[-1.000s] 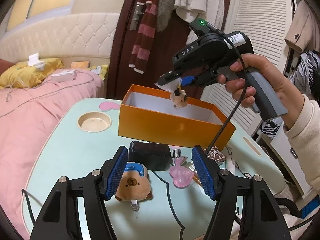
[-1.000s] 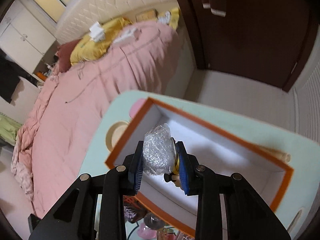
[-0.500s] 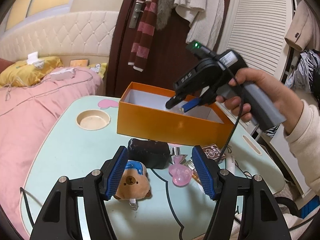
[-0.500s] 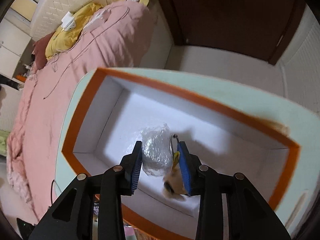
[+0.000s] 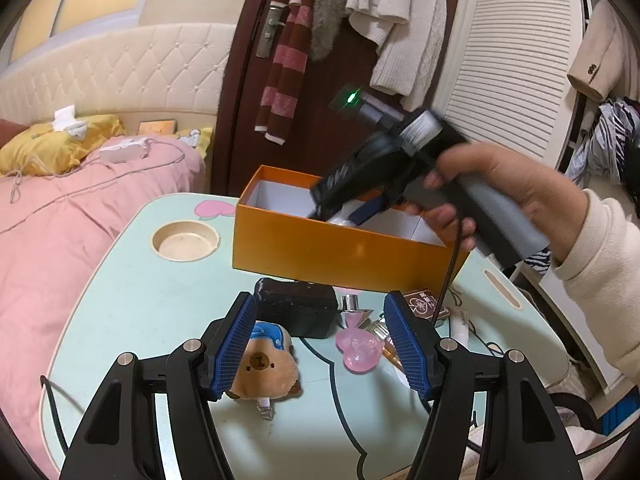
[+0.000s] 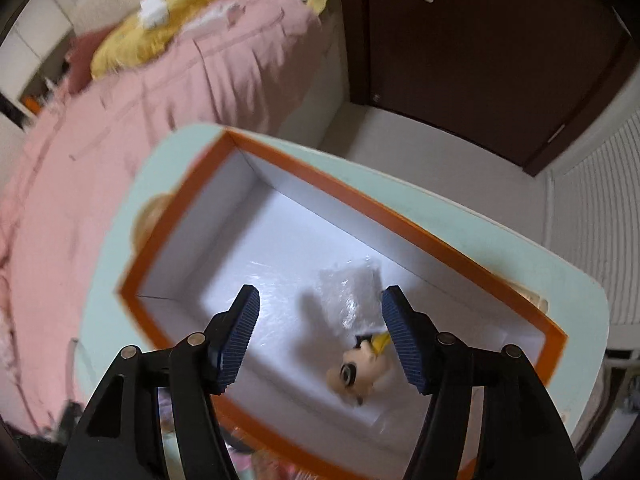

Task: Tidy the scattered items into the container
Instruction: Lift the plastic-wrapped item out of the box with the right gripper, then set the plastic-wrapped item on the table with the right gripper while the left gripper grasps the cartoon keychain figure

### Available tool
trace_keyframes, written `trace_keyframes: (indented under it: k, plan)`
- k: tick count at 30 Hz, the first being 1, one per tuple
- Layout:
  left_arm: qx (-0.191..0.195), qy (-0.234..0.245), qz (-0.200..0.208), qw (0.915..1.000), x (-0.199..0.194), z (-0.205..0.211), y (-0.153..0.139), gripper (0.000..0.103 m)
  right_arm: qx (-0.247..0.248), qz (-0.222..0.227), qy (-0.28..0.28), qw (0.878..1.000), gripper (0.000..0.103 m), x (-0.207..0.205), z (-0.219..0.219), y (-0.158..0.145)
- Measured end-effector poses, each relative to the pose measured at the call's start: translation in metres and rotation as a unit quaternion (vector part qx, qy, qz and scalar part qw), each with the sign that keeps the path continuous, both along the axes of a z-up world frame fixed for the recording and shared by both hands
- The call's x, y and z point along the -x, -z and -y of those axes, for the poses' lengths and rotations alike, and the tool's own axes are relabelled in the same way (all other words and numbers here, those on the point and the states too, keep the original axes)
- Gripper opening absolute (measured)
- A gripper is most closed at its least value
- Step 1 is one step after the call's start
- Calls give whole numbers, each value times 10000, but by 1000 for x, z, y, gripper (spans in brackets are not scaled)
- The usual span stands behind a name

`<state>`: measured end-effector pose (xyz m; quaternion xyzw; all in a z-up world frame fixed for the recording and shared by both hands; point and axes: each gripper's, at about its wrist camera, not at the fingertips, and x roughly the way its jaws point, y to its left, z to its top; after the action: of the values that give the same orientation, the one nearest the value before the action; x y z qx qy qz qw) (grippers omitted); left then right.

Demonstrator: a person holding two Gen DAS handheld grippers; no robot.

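Right gripper (image 6: 320,336) jaws spread wide, nothing between the pads, poised over the orange box (image 6: 340,196) filling frame centre. Small plush keychain (image 6: 358,368), cream head with black eye and a yellow bit, plus crinkly clear plastic wrap (image 6: 352,288), lies on the white box floor, lower right of centre. Left gripper (image 5: 320,344) also spread, empty, low over the mint table (image 5: 160,300). Bear plush (image 5: 264,368), brown with blue cap, beside its left pad; black pouch (image 5: 298,306) and pink heart bottle (image 5: 358,346) just beyond, centre frame.
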<state>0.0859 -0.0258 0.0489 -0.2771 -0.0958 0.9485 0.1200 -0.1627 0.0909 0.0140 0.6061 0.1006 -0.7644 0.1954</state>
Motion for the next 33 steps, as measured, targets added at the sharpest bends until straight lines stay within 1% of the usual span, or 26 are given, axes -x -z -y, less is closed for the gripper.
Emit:
trace_keyframes:
  k: [1,2,4,7,10,12,13,17,20,23,26,30,33]
  plan:
    - [0,-5,-4,10000,0,0,0,65,-68,72,-73,9999,48,1,2,7]
    - [-5,-10,-5,10000,0,1,0,65,-126,155,-158,9997,31,1,5,13]
    - [-15,-16,-1,10000,0,1,0,65,-53,135,-155,9998,30,2,3,13]
    - [-28,-18,21,10000,1,2,0,65,274,31,-46,9996,30,3,-6,-2]
    - [-20,-15,14,10000,0,1,-1,65,949,-307,111,9950,30,-4,-19,-36]
    - [-20,-18,18,10000,-1,1,-1,65,1345,-514,174,9894,30,-13,-29,-61]
    - [-23,-29,30,10000,-1,2,-1,65,1469,-609,169,9871,30,-20,-32,-71]
    - [-67,-94,94,9999,0,4,1,66,1715,-746,-67,9823,31,-64,-48,-97]
    - [-126,-145,129,9997,0,7,1,66,1901,-603,-69,9799,31,-93,-61,-90]
    - [-164,-170,194,9995,1,8,3,66,2042,-398,71,9781,31,-122,-78,-61]
    - [-148,-166,238,9995,1,7,4,66,1929,-499,297,9795,31,-149,-92,-35]
    - [-139,-192,328,9992,4,7,5,66,2049,-472,546,9761,31,-165,-102,-9]
    - [-105,-201,400,9989,7,5,5,66,2023,-604,611,9756,33,-172,-104,0]
